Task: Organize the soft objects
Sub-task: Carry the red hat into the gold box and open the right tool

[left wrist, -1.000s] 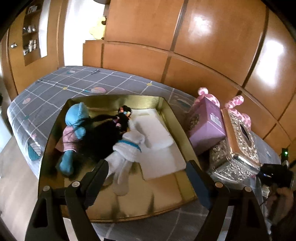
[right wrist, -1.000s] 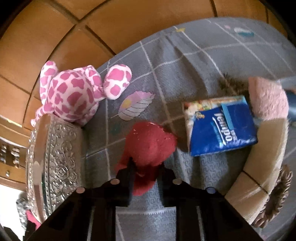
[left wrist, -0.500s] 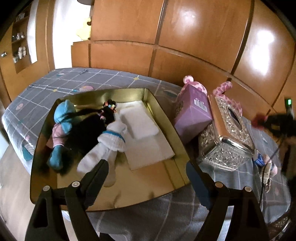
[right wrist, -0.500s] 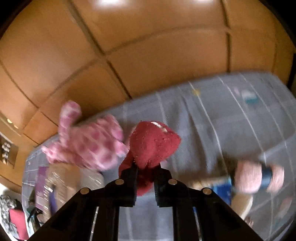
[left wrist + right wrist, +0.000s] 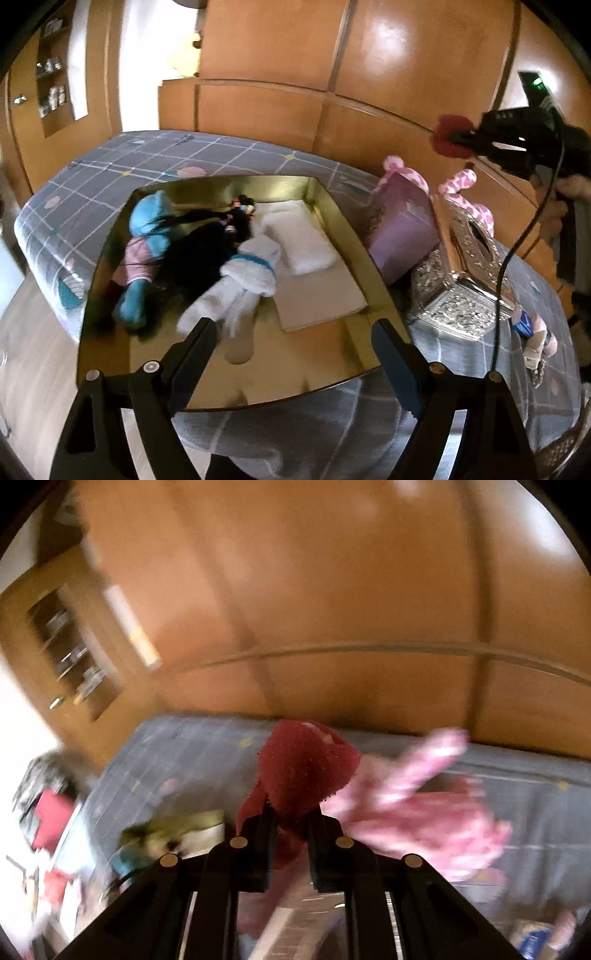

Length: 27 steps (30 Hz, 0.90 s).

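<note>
My right gripper [image 5: 290, 814] is shut on a dark red fuzzy soft toy [image 5: 304, 768] and holds it in the air above the bed; it also shows in the left wrist view [image 5: 460, 136] with the red toy [image 5: 448, 134] at its tip. My left gripper [image 5: 291, 332] is open and empty over the near edge of a gold tray [image 5: 332, 229]. In the tray lie a blue and pink doll [image 5: 147, 225], a black-haired doll [image 5: 207, 247], a white plush [image 5: 240, 280] and a white pillow [image 5: 299, 240]. A pink spotted plush [image 5: 417, 812] lies blurred below the right gripper.
A purple box [image 5: 402, 236] and a silver ornate tissue box [image 5: 465, 280] stand right of the tray on the grey checked bed cover [image 5: 110, 162]. A small doll [image 5: 535, 336] lies at the far right. Wooden wall panels [image 5: 406, 74] stand behind the bed.
My right gripper has lifted the red toy off the bed and swung left with it, high above the silver box. My left gripper has pulled back a little, staying open.
</note>
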Available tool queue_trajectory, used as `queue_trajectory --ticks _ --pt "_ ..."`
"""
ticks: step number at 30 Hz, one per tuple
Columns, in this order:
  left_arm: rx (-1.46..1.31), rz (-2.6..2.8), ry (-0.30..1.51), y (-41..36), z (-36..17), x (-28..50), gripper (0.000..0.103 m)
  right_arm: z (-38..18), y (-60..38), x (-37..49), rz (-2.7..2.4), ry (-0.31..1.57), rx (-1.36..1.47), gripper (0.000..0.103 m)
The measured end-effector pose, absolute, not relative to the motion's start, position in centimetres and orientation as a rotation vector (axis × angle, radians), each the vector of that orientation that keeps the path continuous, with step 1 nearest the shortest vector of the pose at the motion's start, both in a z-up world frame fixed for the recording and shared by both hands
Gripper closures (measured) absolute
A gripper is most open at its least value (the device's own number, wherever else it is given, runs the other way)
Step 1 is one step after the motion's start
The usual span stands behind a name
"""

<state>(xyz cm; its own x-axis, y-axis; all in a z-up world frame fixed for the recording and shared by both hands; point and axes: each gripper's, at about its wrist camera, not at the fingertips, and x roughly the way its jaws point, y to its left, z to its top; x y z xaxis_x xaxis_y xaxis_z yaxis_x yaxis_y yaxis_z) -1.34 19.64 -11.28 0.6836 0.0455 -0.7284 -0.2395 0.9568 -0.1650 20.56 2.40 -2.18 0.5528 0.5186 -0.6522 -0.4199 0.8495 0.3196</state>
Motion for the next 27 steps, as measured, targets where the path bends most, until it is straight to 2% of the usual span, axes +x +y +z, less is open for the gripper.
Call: queue_trajectory --ticks 6,12,17,19,23,27 --pt "-0.289 0.227 0.781 21.6 -10.8 -2.3 0.017 -5.4 11.8 15.9 0.826 0.893 -0.089 0.090" --pt "-0.307 0.287 0.746 23.3 -10.0 -2.8 0.017 -10.1 17.0 12.5 0.854 0.941 -0.336 0.089" --pt "-0.309 0.319 0.745 24.1 -10.0 -2.9 0.017 -12.2 17.9 11.9 0.801 0.967 -0.391 0.079" --pt "-0.310 0.322 0.746 24.1 -10.0 -2.9 0.017 -12.3 17.8 12.1 0.794 0.979 -0.377 0.069" --pt "-0.299 0.324 0.746 23.9 -10.0 -2.8 0.017 -11.6 17.0 12.0 0.794 0.973 -0.346 0.062" --pt "-0.296 0.328 0.743 23.8 -9.9 -2.9 0.017 -10.2 15.8 11.4 0.776 0.943 -0.294 0.062"
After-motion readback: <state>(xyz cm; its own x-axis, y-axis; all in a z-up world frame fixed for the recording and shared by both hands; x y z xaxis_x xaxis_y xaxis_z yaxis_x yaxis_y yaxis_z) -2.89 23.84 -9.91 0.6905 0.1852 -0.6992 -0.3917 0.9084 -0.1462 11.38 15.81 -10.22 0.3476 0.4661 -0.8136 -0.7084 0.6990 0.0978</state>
